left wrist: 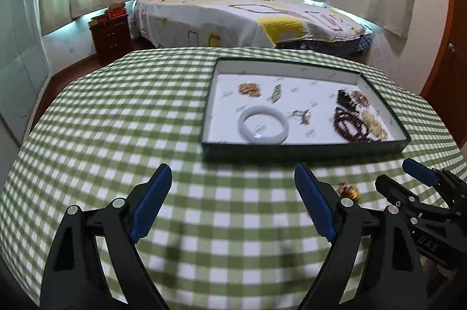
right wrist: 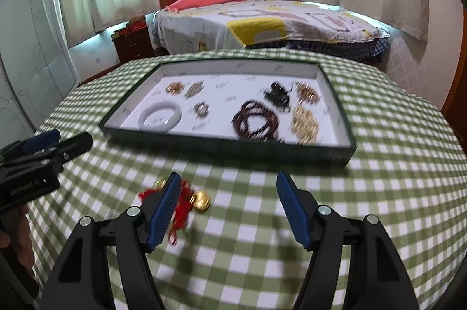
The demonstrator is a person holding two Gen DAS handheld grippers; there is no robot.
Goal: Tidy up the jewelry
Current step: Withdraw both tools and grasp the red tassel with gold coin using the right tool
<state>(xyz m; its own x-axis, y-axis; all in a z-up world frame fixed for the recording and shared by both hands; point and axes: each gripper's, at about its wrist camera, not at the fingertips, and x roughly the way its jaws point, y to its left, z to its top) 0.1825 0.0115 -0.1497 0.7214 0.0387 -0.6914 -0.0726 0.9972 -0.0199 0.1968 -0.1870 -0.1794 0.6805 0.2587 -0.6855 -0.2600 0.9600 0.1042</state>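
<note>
Both your grippers hang over the green checked tablecloth (left wrist: 116, 117), on the near side of the dark green tray (left wrist: 306, 148). Your left gripper (left wrist: 233, 204) has its jaws spread wide, only bare cloth between them. Your right gripper (right wrist: 227, 210) is also open, a bit less wide, nothing gripped.

Loose piece on the cloth: a red cord bracelet with gold bells (right wrist: 201, 197), near side of the tray, well apart from it. In the right wrist view it lies just beside and partly behind your right gripper's left finger (right wrist: 163, 212); contact can't be told, blurred. From the left wrist view it shows to the right, between your two grippers (left wrist: 350, 191).

Inside the tray, white floor: white bangle (left wrist: 263, 125) near left, flat. Small gold cluster (left wrist: 249, 89) far left, a slim piece just right of it. Small silvery item (left wrist: 300, 115) middle. Right end: dark red bead strand (left wrist: 350, 128) coiled near, gold chain pile (left wrist: 376, 124) touching its right side, black piece (left wrist: 346, 99) and another gold cluster behind them.

Bed (left wrist: 248, 15) and nightstand (left wrist: 109, 38) far behind the table.
</note>
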